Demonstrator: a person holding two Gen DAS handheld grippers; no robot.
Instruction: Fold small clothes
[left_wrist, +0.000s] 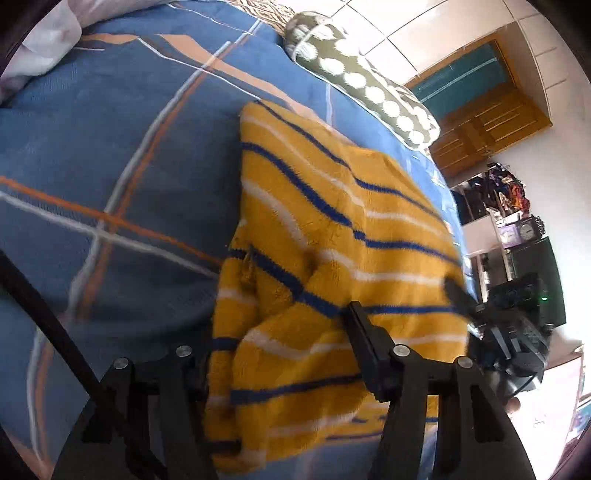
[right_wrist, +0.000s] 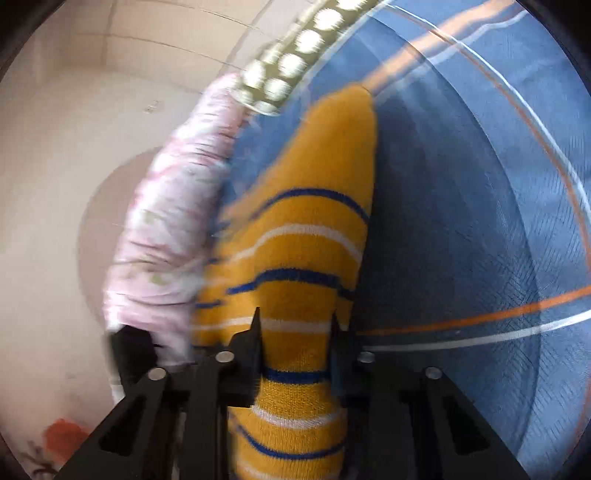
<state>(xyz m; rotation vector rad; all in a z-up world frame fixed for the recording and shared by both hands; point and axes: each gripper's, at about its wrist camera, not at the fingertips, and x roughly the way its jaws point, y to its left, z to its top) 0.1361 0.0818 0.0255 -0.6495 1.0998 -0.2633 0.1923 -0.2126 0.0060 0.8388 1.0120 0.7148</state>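
A small yellow knit sweater (left_wrist: 325, 229) with blue and white stripes lies on the blue bedspread (left_wrist: 110, 166). Its near part drapes between the fingers of my left gripper (left_wrist: 280, 332), whose jaws stand wide apart with only the right finger (left_wrist: 365, 339) plainly visible. My right gripper (right_wrist: 295, 325) is shut on a fold of the sweater (right_wrist: 306, 258) and holds it raised off the bedspread (right_wrist: 461, 221). The right gripper also shows at the sweater's right edge in the left wrist view (left_wrist: 509, 332).
A green pillow with white dots (left_wrist: 362, 77) lies along the bed's far edge. A pink quilted sleeve (right_wrist: 166, 221) shows beside the sweater. A wooden door (left_wrist: 480, 103), shelves and dark electronics (left_wrist: 528, 288) stand beyond the bed.
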